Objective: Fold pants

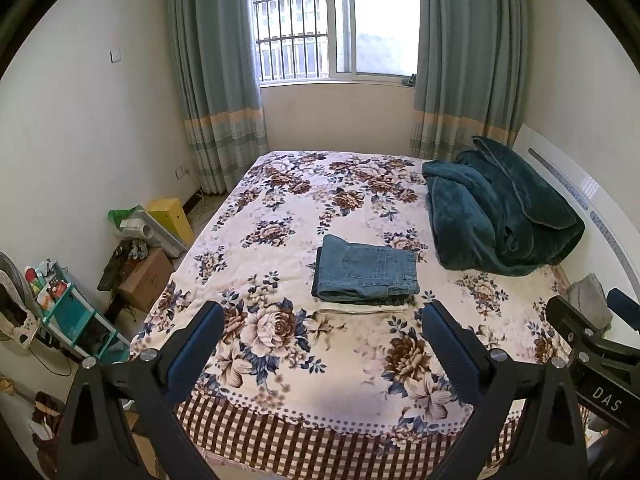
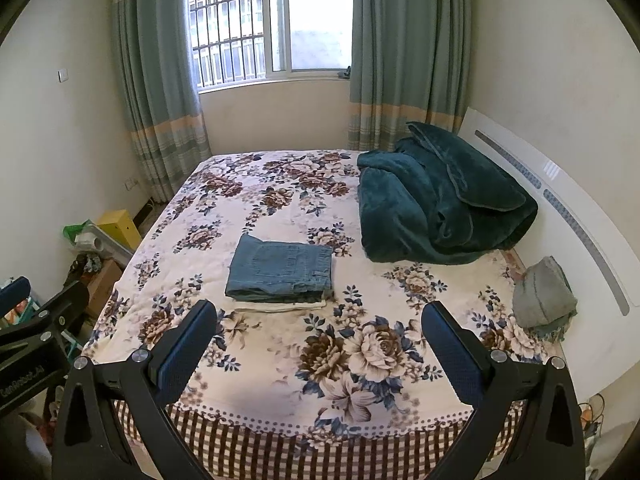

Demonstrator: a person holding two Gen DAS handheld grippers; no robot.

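Seemingly finished, folded jeans (image 1: 366, 270) are lying on the bed (image 1: 280, 208); left gripper (image 1: 322, 344) and right gripper (image 2: 320, 344) are hovering wide apart, empty

left wrist: off bed (image 1: 280, 208) foot, facing window (image 1: 336, 20) | right wrist: beside it, same heading | shared: bed

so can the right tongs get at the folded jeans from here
Probably yes: the right tongs are open and empty, and only bare floral bedspread lies between them and the folded jeans. The teal blanket sits off to the side.
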